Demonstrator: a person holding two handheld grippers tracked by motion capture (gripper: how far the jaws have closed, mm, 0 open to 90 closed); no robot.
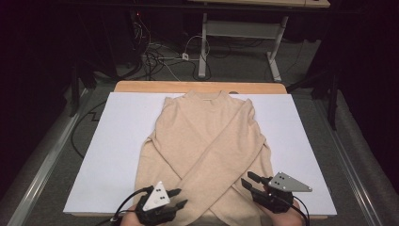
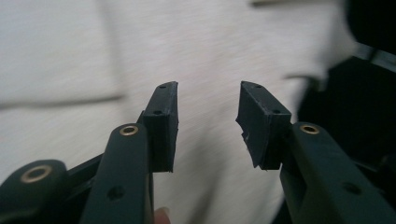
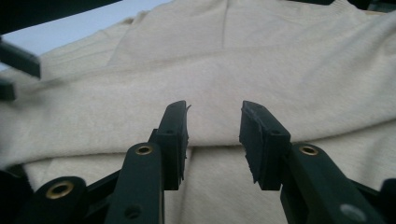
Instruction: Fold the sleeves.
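Observation:
A beige sweater (image 1: 207, 136) lies flat, neck away from me, on a white board (image 1: 113, 141), with both sleeves folded across its front so that they cross near the hem. My left gripper (image 1: 181, 197) hovers at the sweater's lower left, jaws pointing right and open. In the left gripper view the left gripper (image 2: 208, 93) has only blurred knit (image 2: 60, 56) behind its gap. My right gripper (image 1: 246, 179) sits at the lower right, pointing left over the sleeve. The right gripper view shows the right gripper (image 3: 215, 109) open just above the sweater (image 3: 280, 56), with nothing between the pads.
The white board rests on a wooden table (image 1: 141, 86). Metal rails (image 1: 42, 165) run along both sides. Beyond the table's far edge are loose cables (image 1: 160, 56) on the floor and a white desk frame (image 1: 204, 42). Bare board lies left and right of the sweater.

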